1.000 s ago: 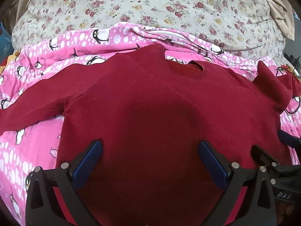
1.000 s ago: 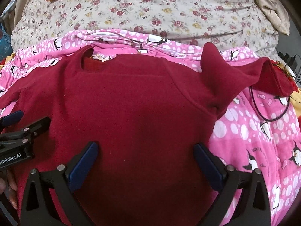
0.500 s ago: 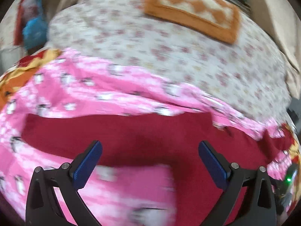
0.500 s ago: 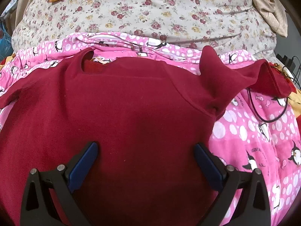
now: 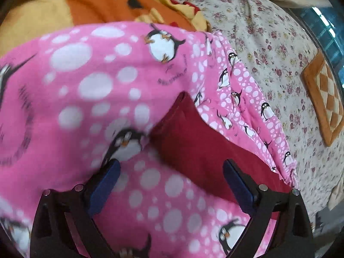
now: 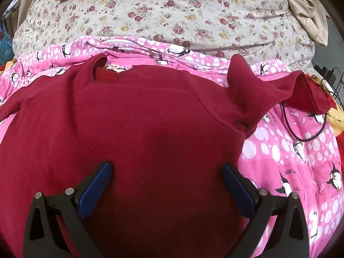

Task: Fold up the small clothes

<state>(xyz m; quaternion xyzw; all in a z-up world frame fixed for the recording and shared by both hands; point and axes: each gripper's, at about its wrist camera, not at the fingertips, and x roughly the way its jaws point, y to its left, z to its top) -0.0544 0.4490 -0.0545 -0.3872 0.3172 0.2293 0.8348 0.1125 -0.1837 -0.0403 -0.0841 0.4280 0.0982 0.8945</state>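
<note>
Dark red sweater [image 6: 133, 133] lies spread front-up on the pink penguin blanket [image 6: 296, 163], neck hole toward the floral quilt [image 6: 193, 13]; its right sleeve [image 6: 268, 90] is bunched and folded back near a black cable [image 6: 288, 126]. Your right gripper [image 6: 166, 185] hovers over the sweater's body, jaws wide, nothing pinched. Your left gripper [image 5: 169, 185] sits over the sleeve end [image 5: 193, 133] on the blanket, jaws wide but closing, cloth below them, not clamped. Orange-yellow blanket [image 5: 86, 4] beyond.
</note>
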